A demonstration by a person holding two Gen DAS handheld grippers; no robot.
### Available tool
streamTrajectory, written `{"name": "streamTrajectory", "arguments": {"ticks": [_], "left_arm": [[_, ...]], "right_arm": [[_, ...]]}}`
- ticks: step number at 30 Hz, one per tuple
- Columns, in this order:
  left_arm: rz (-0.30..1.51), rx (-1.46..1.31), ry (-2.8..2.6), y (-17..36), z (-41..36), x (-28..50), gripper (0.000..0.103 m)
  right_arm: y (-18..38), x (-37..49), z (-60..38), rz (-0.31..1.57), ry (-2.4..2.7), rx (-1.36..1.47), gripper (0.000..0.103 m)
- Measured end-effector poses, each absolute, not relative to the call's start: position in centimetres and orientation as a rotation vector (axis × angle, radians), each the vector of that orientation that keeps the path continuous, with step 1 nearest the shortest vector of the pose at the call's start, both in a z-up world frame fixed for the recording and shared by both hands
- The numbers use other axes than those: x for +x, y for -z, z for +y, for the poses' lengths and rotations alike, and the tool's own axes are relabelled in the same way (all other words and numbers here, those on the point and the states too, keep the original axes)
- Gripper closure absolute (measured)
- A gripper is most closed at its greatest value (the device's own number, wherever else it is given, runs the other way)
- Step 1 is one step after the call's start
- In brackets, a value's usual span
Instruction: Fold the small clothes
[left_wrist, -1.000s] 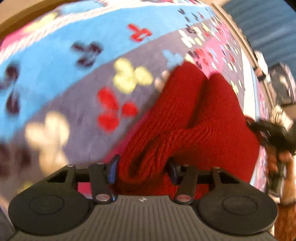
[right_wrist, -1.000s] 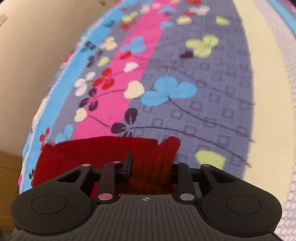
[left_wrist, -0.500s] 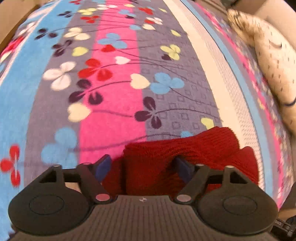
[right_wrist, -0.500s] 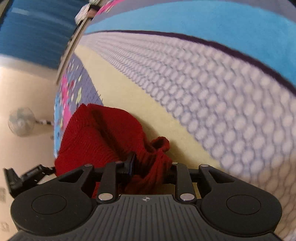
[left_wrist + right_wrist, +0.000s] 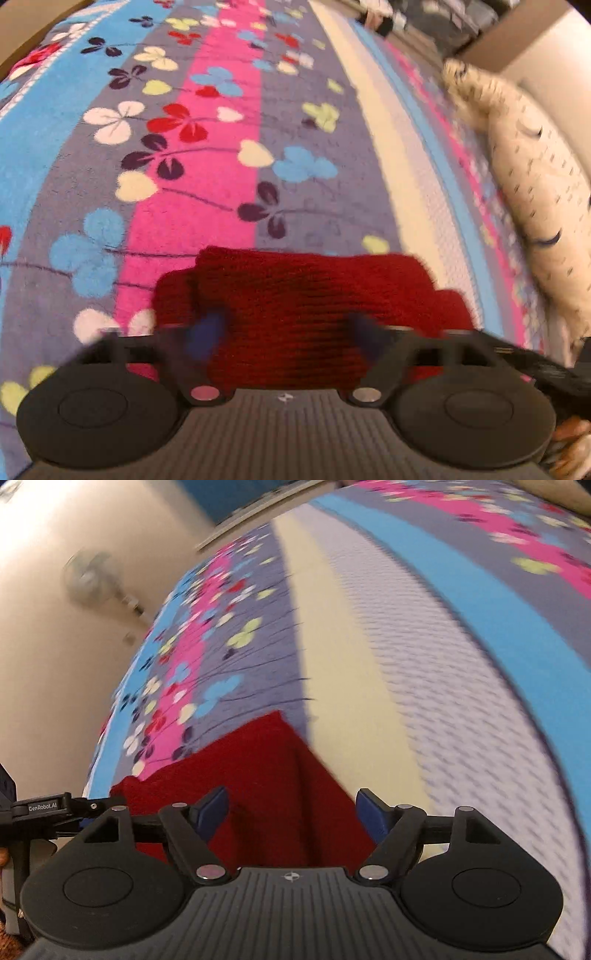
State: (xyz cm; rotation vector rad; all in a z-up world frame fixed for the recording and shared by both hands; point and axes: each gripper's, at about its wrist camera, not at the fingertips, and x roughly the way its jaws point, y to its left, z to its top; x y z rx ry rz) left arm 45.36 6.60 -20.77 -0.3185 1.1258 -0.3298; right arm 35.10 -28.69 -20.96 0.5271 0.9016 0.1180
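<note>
Red knit: a small red knitted garment (image 5: 306,310) is seen lying folded on the flower-patterned bedspread (image 5: 207,177), just in front of both grippers; its exact kind cannot be told.
Location: the garment is laid across the grey and pink stripes, with one end reaching the cream stripe (image 5: 351,686); a speckled pillow (image 5: 535,192) lies well apart, along the bed's far right edge in the left wrist view.
Left gripper (image 5: 288,332): the fingers are spread wide, one on either side of the fold; whether the blurred blue pads touch the knit cannot be told.
Right gripper (image 5: 291,812): the jaws are spread apart and nothing is pinched; the cloth lies between and below them.
Long axis: in the left wrist view the bundle is stretched side to side, across the stripes rather than along them.
Pointing: in the right wrist view a squared corner (image 5: 277,716) is directed away from the camera, toward the cream stripe.
Layers: a lower layer is seen sticking out beyond the upper one at both ends.
Risk: the springy knit could relax and the top layer slide off, since nothing is held.
Second risk: a pad could snag the loose stitches on withdrawal and the fold be dragged open.
Third risk: the soft bedspread gives little firm backing, so any pressing could skew the edges.
</note>
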Motion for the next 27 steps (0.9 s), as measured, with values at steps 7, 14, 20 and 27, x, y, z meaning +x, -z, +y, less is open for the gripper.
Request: {"name": "streamTrajectory", "arguments": {"ticks": [7, 14, 20, 27], "left_arm": [[0.996, -0.394, 0.288, 16.2, 11.0, 41.4, 0.087], [1.136, -0.39, 0.098, 21.9, 11.4, 44.6, 0.024], [1.125, -0.507, 0.139, 21.7, 14.0, 39.3, 0.003], [1.237, -0.817, 0.238, 27.2, 14.2, 33.4, 0.0]], "right_arm": [[17.7, 36.7, -23.6, 0.809, -0.228, 0.397, 0.089], [21.1, 37.8, -25.2, 0.885, -0.085, 0.378, 0.047], [20.2, 35.0, -29.4, 0.88, -0.083, 0.381, 0.013], [25.4, 32.4, -32.6, 1.027, -0.114, 0.672, 0.012]]}}
